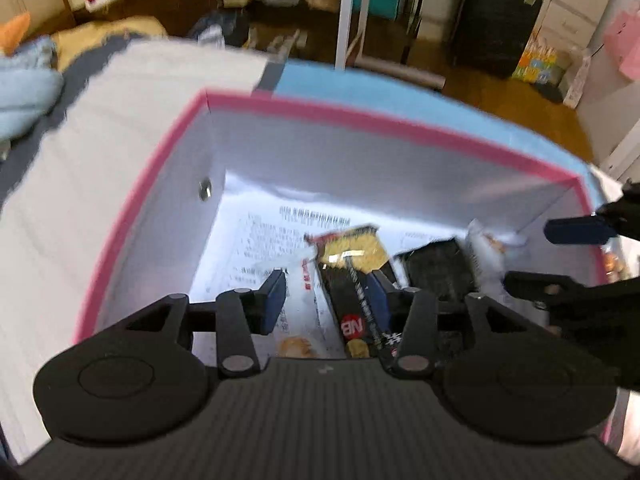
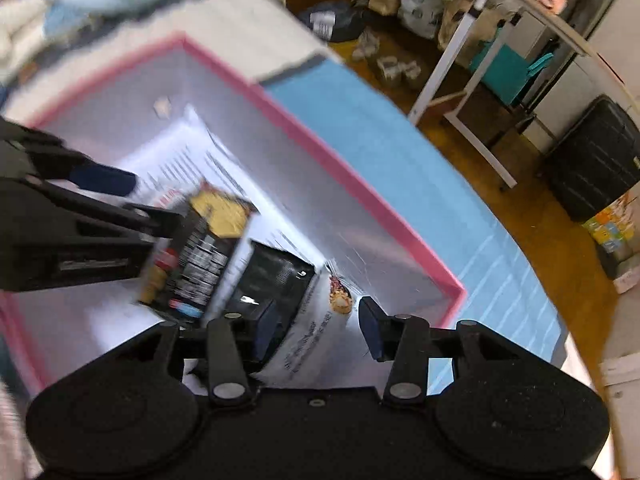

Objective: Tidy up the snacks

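A pink-rimmed box (image 1: 360, 118) (image 2: 320, 152) with white walls lies open below both grippers. Inside it, a black-and-yellow snack packet (image 1: 352, 256) (image 2: 208, 252) rests on a printed white sheet (image 1: 272, 232). Beside it are a black packet (image 1: 436, 268) (image 2: 276, 276) and a white packet (image 1: 488, 252) (image 2: 316, 332). My left gripper (image 1: 327, 300) (image 2: 132, 200) reaches into the box with its jaws apart; the black-and-yellow packet lies between and below them, not squeezed. My right gripper (image 2: 318, 328) (image 1: 556, 256) is open at the box's right end, over the white packet.
The box sits on a blue mat (image 1: 400, 88) next to a white cloth (image 1: 120, 120). Beyond on the wooden floor are a white metal frame (image 1: 352, 12), a black suitcase (image 1: 496, 20), bags and a colourful carton (image 1: 536, 64).
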Tool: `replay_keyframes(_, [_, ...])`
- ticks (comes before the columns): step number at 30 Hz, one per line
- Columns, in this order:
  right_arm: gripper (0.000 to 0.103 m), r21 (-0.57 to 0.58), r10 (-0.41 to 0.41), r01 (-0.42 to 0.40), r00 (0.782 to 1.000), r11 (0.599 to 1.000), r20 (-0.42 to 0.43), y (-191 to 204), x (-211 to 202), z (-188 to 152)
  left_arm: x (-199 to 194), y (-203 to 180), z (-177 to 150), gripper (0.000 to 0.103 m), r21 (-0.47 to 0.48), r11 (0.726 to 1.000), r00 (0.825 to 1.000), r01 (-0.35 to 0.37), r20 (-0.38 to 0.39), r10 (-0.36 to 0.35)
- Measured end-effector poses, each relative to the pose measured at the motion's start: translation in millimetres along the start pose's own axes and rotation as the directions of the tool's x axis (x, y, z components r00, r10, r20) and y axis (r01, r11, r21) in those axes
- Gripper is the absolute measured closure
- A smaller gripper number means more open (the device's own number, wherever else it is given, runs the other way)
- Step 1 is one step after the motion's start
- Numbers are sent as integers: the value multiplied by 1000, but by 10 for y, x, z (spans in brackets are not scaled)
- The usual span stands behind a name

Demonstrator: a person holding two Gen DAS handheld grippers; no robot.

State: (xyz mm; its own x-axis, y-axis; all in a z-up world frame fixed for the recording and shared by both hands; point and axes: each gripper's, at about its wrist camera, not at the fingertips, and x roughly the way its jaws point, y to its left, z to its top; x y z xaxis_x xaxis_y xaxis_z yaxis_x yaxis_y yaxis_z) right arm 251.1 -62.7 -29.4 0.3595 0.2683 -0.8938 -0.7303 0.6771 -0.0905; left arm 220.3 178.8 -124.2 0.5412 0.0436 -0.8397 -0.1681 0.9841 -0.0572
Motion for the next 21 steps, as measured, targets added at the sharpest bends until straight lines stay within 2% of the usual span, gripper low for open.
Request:
replay_keyframes(4, [51, 53, 37, -44, 992, 998, 119, -178, -662, -202, -366, -81, -29, 57, 45, 999, 996, 23, 85, -27])
replay_keyframes(7, [50, 101, 33, -53, 981, 993, 190, -375, -1089, -434, -696, -223, -95, 57, 69, 995, 989, 76, 118, -84])
replay_keyframes(12, [48, 168, 6, -48, 970, 985, 244, -702, -1512, -841, -1132, -652, -228, 57, 134, 979, 976, 151, 139, -169])
replay_keyframes(15, [44, 139, 7, -41, 971, 989, 238, -761, -1534, -1093, -1265, -923, -268, 57, 146, 965, 967, 216, 103, -232])
replay_keyframes(18, [37, 104, 4, -28, 974, 994, 227, -791, -1455, -1339, -1326, -1207, -271, 57, 153, 941, 950, 300, 35, -309])
replay_keyframes(21, [37, 79, 31, -49, 975, 996, 220, -851, -1365, -1566, -1295, -1494, -307, 57, 163, 921, 935, 353, -25, -353])
